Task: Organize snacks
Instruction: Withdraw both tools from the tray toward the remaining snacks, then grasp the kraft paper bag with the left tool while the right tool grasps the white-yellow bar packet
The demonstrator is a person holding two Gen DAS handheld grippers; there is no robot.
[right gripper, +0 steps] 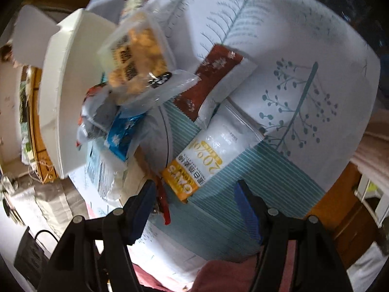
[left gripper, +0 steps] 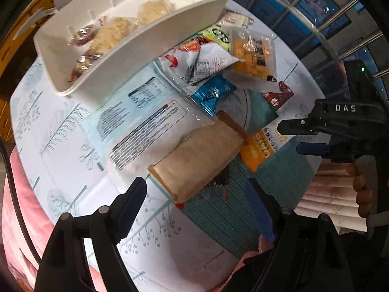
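**A clothed table by a barred window**

The table (left gripper: 60, 131) wears a white cloth printed with pale teal trees and sprigs, and a teal striped panel (right gripper: 279, 168) of the same cloth runs across its near part. Beyond the table's far edge stands a window (left gripper: 316, 12) with metal bars, its panes dark blue. Pink upholstery (left gripper: 22, 194) shows below the table's near edge. Orange-brown wooden furniture (right gripper: 340, 214) flanks the table. Bright light falls on the cloth, while the surrounding room is dim.

Home room: tree-print tablecloth (left gripper: 60, 126), pink cushioned seat (left gripper: 22, 194), barred window (left gripper: 323, 24), wooden furniture (right gripper: 340, 219).
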